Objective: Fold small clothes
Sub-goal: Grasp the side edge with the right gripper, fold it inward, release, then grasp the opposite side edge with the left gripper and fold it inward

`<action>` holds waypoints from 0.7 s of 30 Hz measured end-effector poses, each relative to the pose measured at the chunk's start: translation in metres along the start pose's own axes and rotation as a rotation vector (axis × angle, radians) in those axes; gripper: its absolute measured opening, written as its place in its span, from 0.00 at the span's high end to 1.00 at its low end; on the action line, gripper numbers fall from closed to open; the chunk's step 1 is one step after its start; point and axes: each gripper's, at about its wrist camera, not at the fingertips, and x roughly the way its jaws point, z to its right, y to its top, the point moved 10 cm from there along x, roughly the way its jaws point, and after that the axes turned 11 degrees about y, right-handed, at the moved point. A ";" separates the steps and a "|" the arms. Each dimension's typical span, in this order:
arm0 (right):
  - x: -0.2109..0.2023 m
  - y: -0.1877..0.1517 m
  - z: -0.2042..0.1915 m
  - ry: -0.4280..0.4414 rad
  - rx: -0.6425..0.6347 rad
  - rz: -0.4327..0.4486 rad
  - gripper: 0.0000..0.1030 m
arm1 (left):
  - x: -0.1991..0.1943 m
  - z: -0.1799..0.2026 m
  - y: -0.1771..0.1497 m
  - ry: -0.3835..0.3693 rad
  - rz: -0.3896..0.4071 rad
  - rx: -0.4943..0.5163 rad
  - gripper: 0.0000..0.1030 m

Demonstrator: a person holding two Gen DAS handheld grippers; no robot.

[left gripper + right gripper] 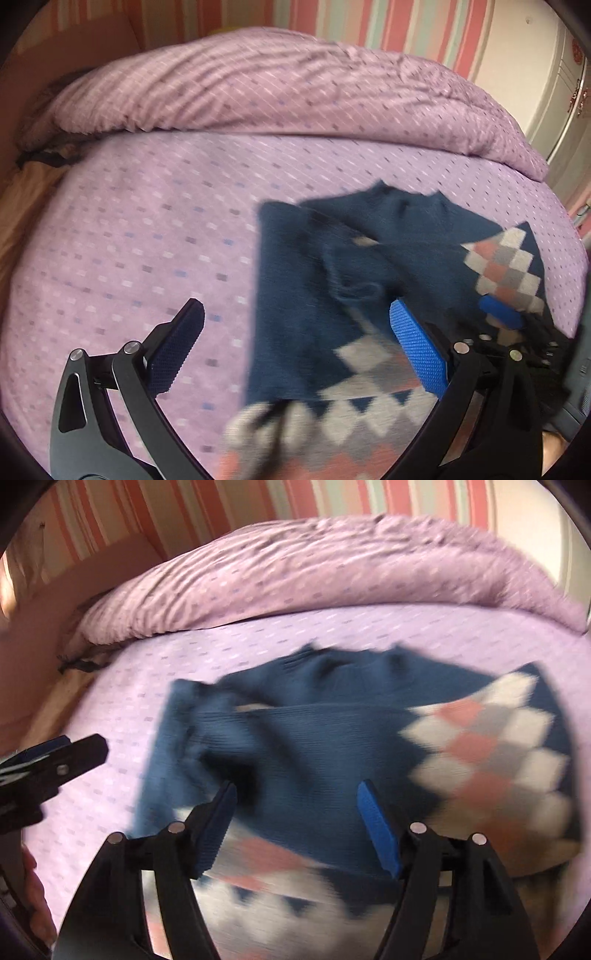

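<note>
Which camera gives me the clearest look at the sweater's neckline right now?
The left wrist view. There the navy sweater is only mildly blurred and its neckline shows a clean edge against the purple bedsheet. The right wrist view shows the neckline too, but smeared by motion blur.

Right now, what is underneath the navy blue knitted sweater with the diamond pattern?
The navy blue knitted sweater lies on the lilac patterned bedsheet, which shows around it. Anything beneath the sweater itself is covered.
</note>
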 end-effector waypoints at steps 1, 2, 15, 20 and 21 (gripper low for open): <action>-0.006 -0.001 0.010 -0.029 -0.016 0.002 0.33 | 0.005 0.011 -0.004 -0.012 -0.008 -0.001 0.03; -0.012 -0.002 0.019 -0.052 -0.026 0.006 0.33 | 0.010 0.022 -0.007 -0.025 -0.013 -0.004 0.03; -0.052 -0.012 0.097 -0.155 -0.010 0.024 0.33 | 0.073 0.071 -0.030 -0.080 -0.101 -0.146 0.28; -0.054 -0.016 0.106 -0.164 -0.002 0.025 0.33 | 0.077 0.063 -0.029 -0.095 -0.117 -0.162 0.76; -0.055 -0.017 0.108 -0.164 0.003 0.026 0.33 | 0.078 0.060 -0.029 -0.103 -0.123 -0.178 0.77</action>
